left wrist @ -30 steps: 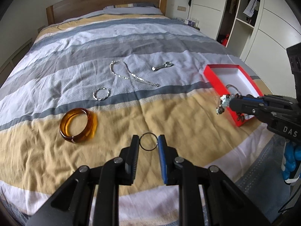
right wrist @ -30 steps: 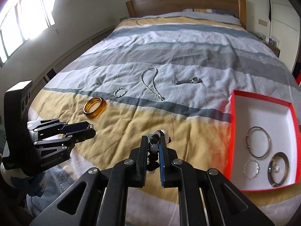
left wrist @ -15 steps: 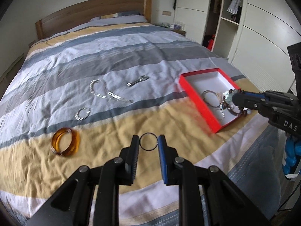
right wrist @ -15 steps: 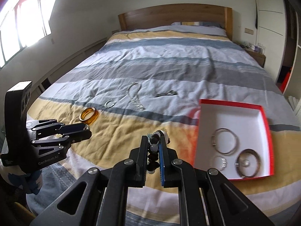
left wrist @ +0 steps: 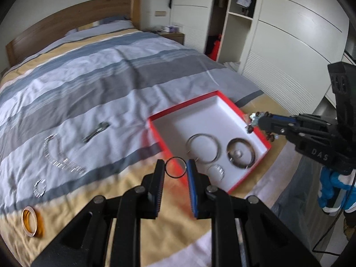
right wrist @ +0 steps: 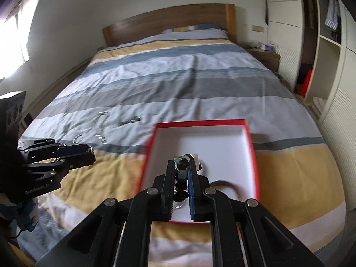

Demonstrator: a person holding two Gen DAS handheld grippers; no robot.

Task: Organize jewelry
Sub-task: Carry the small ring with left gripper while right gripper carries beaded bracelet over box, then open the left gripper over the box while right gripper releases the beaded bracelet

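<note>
My left gripper (left wrist: 175, 170) is shut on a thin dark ring (left wrist: 175, 170), held above the near left edge of the red box (left wrist: 169, 153). The box has a white inside with three silver bangles (left wrist: 202, 148). My right gripper (right wrist: 180, 169) is shut on a beaded bracelet (right wrist: 181, 179) and hangs over the box (right wrist: 201, 122). It also shows in the left wrist view (left wrist: 255, 120) at the box's right rim. On the bed lie a silver chain necklace (left wrist: 57, 158), a watch (left wrist: 95, 131), a small silver bracelet (left wrist: 40, 187) and an amber bangle (left wrist: 30, 221).
The striped bedspread (left wrist: 111, 82) covers a bed with a wooden headboard (right wrist: 169, 22). White wardrobes and open shelves (left wrist: 240, 22) stand to the right. A nightstand (right wrist: 264, 56) sits by the headboard. The bed's near edge drops off just below both grippers.
Both grippers have swung right toward the red box. The right one now hangs over it with the beaded bracelet; the left one has reached its near edge with the ring.
</note>
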